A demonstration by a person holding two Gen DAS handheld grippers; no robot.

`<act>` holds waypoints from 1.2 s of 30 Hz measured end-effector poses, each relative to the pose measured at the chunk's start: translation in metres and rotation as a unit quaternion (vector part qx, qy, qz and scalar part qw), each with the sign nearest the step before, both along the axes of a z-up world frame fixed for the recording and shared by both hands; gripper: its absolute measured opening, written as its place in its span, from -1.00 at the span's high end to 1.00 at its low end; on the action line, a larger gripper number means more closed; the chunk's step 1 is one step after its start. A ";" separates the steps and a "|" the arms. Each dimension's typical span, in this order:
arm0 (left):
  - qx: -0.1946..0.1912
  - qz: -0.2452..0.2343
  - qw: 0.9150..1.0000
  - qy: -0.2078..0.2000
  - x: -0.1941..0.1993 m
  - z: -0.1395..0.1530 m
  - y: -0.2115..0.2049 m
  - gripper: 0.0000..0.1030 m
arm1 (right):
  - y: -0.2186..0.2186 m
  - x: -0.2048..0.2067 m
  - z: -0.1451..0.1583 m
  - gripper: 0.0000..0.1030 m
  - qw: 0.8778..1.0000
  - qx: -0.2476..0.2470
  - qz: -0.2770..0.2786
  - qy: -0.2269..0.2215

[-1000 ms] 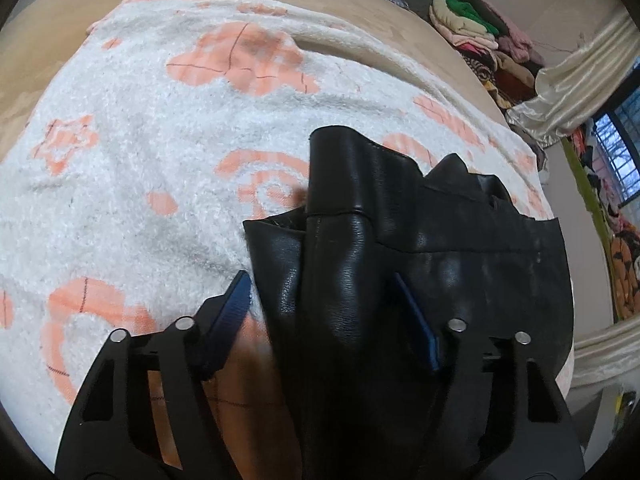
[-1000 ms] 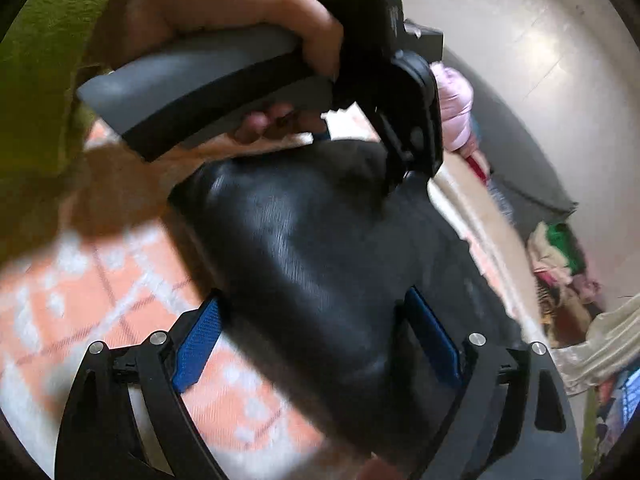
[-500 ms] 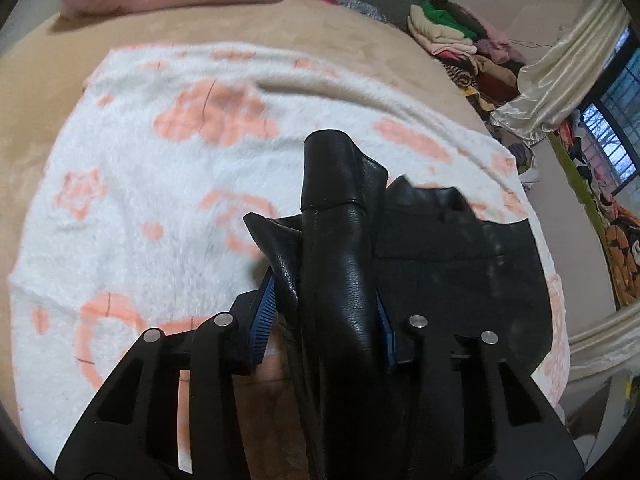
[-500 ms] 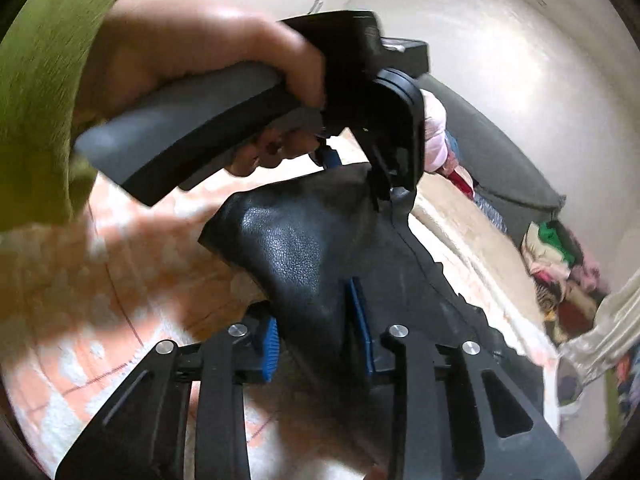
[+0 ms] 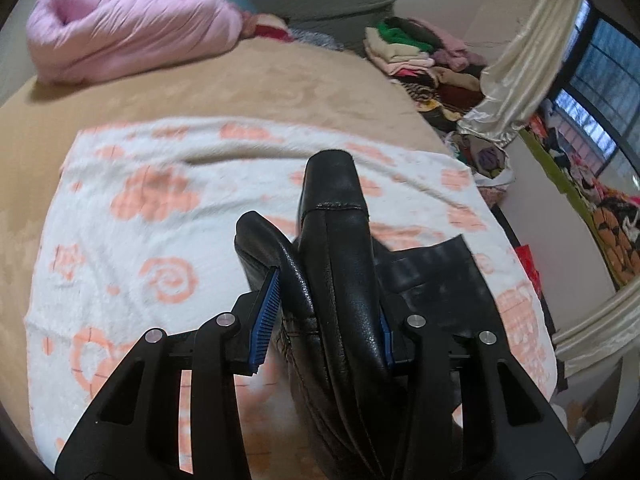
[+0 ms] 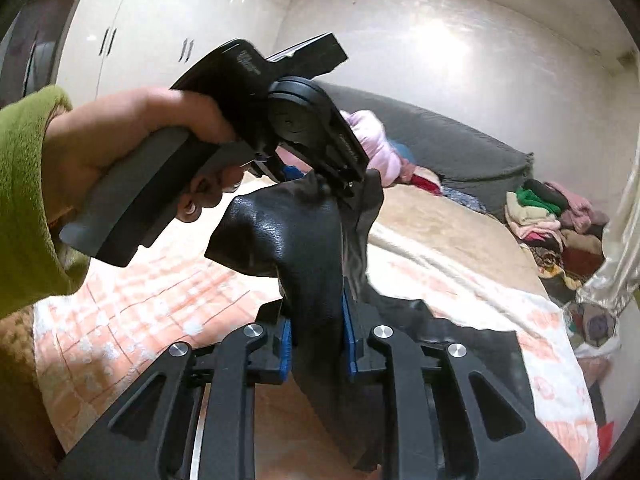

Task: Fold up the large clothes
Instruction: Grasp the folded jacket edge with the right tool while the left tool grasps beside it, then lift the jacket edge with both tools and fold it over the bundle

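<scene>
The left gripper (image 5: 326, 314) is clamped on a bunched fold of the glossy black leather-look garment (image 5: 348, 288), whose edge stands up past its blue pads (image 5: 265, 312). The right gripper (image 6: 316, 338), whose jaws have just been closing, now pinches another thick fold of the same garment between its own pads. From the right wrist view, the person's hand (image 6: 132, 140) in a green sleeve (image 6: 24, 200) holds the left tool just beyond the right fingers, so the two grips sit close together on one edge. The rest of the garment trails down ahead of the fingers onto the fluffy white blanket with orange flower prints (image 5: 160, 208), spread over a tan bed cover (image 5: 280, 88). This looks like the lift that opens a fold. Next the edge probably wants carrying over and laying flat, both grips kept firm since the slick material may slip.
</scene>
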State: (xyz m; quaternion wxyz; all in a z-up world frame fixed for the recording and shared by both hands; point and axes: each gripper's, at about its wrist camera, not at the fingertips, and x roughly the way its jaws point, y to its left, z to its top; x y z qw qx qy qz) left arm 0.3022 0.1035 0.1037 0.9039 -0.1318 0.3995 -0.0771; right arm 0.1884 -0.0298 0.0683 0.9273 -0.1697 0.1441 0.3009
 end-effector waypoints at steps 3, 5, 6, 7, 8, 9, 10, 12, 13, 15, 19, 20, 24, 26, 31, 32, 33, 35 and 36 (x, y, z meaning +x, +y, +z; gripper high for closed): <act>0.016 -0.014 1.000 -0.012 0.006 0.014 -0.034 0.37 | -0.026 -0.010 0.005 0.66 1.000 0.021 -0.016 -0.003; 0.024 -0.020 0.999 -0.016 0.008 0.017 -0.051 0.36 | -0.040 -0.015 0.006 0.66 0.999 0.033 -0.025 -0.001; 0.028 -0.024 0.999 -0.018 0.009 0.020 -0.061 0.34 | -0.051 -0.013 0.006 0.66 0.999 0.042 -0.031 0.002; 0.034 -0.029 0.999 -0.020 0.012 0.022 -0.073 0.32 | -0.060 -0.013 0.006 0.66 0.998 0.050 -0.038 0.007; 0.036 -0.032 0.999 -0.021 0.014 0.023 -0.082 0.30 | -0.069 -0.012 0.006 0.66 0.997 0.058 -0.044 0.012; 0.038 -0.036 0.998 -0.022 0.016 0.023 -0.091 0.28 | -0.079 -0.010 0.005 0.66 0.996 0.068 -0.050 0.020; 0.042 -0.042 0.998 -0.022 0.020 0.023 -0.104 0.26 | -0.090 -0.009 0.004 0.66 0.995 0.079 -0.056 0.030; 0.048 -0.050 0.997 -0.021 0.026 0.022 -0.123 0.23 | -0.107 -0.004 -0.001 0.66 0.992 0.098 -0.070 0.048; 0.053 -0.056 0.997 -0.022 0.030 0.021 -0.138 0.20 | -0.117 0.000 -0.005 0.66 0.989 0.109 -0.079 0.060; 0.058 -0.064 0.996 -0.024 0.033 0.019 -0.154 0.14 | -0.137 0.006 -0.013 0.66 0.983 0.139 -0.086 0.084; 0.023 -0.090 0.995 -0.037 0.036 0.018 -0.178 0.07 | -0.172 0.023 -0.035 0.66 0.961 0.205 -0.104 0.156; 0.017 -0.090 0.995 -0.042 0.033 0.019 -0.179 0.06 | -0.180 0.028 -0.041 0.66 0.953 0.220 -0.108 0.177; 0.038 -0.076 0.995 -0.045 0.022 0.006 -0.169 0.02 | -0.218 0.044 -0.074 0.66 0.902 0.302 -0.129 0.281; 0.041 -0.054 0.997 -0.025 0.016 -0.017 -0.150 -0.02 | -0.234 0.052 -0.091 0.66 0.868 0.345 -0.135 0.329; 0.040 -0.011 0.997 0.062 0.009 -0.098 -0.105 -0.05 | -0.242 0.057 -0.108 0.40 0.824 0.395 -0.133 0.384; 0.018 -0.011 0.996 0.082 0.008 -0.114 -0.097 -0.05 | -0.241 0.058 -0.104 0.31 0.827 0.391 -0.135 0.382; -0.008 -0.010 0.996 0.090 0.006 -0.126 -0.091 -0.05 | -0.238 0.058 -0.100 0.16 0.832 0.382 -0.138 0.377; -0.030 -0.001 0.996 0.086 0.002 -0.134 -0.083 -0.05 | -0.235 0.062 -0.094 -0.13 0.843 0.363 -0.143 0.371; -0.032 -0.002 0.996 0.084 0.001 -0.135 -0.082 -0.05 | -0.233 0.064 -0.087 -0.30 0.849 0.357 -0.138 0.364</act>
